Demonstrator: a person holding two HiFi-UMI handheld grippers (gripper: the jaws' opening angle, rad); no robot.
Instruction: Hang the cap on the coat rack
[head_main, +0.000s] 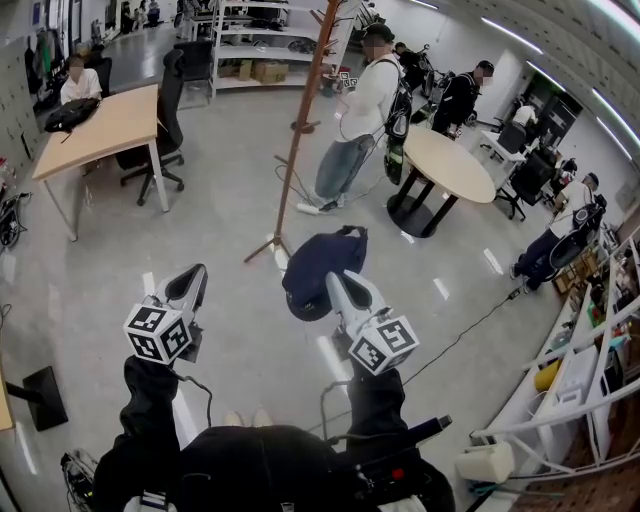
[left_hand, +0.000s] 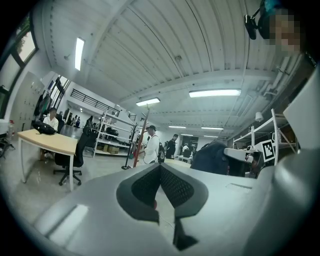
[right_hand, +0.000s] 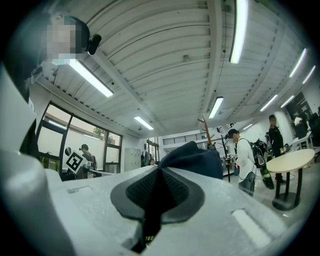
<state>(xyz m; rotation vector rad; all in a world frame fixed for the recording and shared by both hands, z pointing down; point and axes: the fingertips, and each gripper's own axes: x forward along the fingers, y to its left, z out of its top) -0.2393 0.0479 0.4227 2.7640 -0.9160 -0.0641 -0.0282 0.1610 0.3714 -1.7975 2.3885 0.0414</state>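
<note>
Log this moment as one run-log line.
step: cap not yet hung | right gripper: shut on cap | left gripper: shut, empty | coat rack: upright ahead, apart from cap

Two hand-held grippers and black sleeves

The left gripper (head_main: 193, 278) and the right gripper (head_main: 337, 283) are each built as a pale grey, tapered shell, with a cube (head_main: 158, 333) of black-and-white square markers fixed at the rear. The jaws are lined with dark, finely dimpled pads (left_hand: 144, 187). Black sleeves (head_main: 150, 400) are worn on both arms, and a thin black cable (head_main: 207, 392) is looped beside the left one.
</note>
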